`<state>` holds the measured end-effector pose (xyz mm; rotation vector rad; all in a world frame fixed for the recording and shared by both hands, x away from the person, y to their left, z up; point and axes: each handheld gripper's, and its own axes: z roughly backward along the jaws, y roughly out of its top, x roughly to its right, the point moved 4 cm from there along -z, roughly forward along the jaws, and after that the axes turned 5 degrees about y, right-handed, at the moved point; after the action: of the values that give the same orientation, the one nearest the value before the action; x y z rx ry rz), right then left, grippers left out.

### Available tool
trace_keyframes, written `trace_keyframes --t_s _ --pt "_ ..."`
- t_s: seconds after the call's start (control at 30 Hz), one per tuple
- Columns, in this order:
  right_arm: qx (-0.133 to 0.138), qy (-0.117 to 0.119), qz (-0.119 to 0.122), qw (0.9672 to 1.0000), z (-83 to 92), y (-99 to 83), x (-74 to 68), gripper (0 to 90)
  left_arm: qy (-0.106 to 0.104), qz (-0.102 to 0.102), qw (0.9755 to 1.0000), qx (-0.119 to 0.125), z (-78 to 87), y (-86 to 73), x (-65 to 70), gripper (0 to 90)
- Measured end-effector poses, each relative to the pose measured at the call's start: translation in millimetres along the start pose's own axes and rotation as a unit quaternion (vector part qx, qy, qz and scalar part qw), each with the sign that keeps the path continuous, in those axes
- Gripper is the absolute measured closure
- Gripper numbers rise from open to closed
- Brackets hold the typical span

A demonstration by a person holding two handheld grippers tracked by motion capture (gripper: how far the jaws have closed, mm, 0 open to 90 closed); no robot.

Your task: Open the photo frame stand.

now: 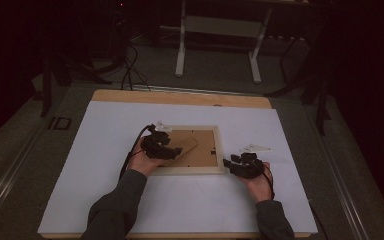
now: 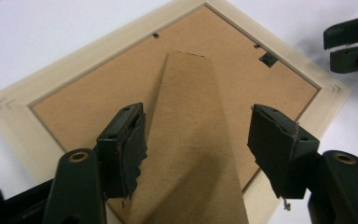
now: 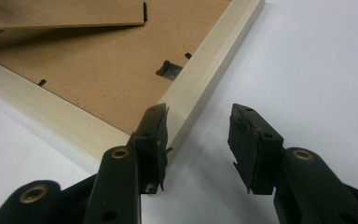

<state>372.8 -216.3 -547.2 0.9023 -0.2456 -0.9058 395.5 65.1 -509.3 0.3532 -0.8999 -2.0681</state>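
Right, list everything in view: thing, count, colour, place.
Picture frame: one, pale wood, face down at the table's middle.
Backing board: one, brown, set inside the frame.
Easel stand: one, brown, lifted off the backing board.
Hanger clip: one, dark metal, on the backing near a frame corner.
White sheet: one, white, covering the table.
Table: one, light wood edge, under the sheet.
Left gripper: one, black, open above the stand.
Right gripper: one, black, open at the frame's corner.
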Motion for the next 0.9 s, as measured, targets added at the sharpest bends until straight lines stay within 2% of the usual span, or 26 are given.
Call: trace_keyframes --t_s 0.17,0.3,0.37,0.6,0.7,0.73,0.9 --pt "-0.001 0.0 0.001 1.0 0.0 -0.4 0.1 56.7 -0.002 -0.003 0.9998 -0.018 -8.3 2.6 0.3 37.5" --pt "-0.001 0.001 0.003 1.0 -0.2 -0.3 0.1 56.7 -0.001 -0.015 0.9993 -0.033 -14.1 5.6 0.4 37.1" --pt "-0.001 0.001 0.002 1.0 0.0 -0.4 0.3 56.7 0.005 -0.026 0.9986 -0.045 -17.3 5.9 -0.3 37.1" --pt "-0.001 0.001 0.001 1.0 0.4 -0.7 1.1 56.6 0.004 -0.034 0.9965 -0.076 -28.2 6.3 -0.3 36.7" --pt "-0.001 0.002 0.001 1.0 0.4 -0.7 1.0 56.6 -0.001 -0.032 0.9959 -0.085 -30.2 6.7 -2.0 36.5" --pt "-0.001 0.002 0.001 1.0 0.4 -0.7 1.0 56.6 -0.009 -0.025 0.9955 -0.091 -32.1 5.7 -3.3 36.5" --pt "-0.001 0.002 0.0 1.0 0.3 -0.9 1.1 56.6 -0.019 -0.024 0.9939 -0.106 -35.9 3.2 -4.5 36.0"
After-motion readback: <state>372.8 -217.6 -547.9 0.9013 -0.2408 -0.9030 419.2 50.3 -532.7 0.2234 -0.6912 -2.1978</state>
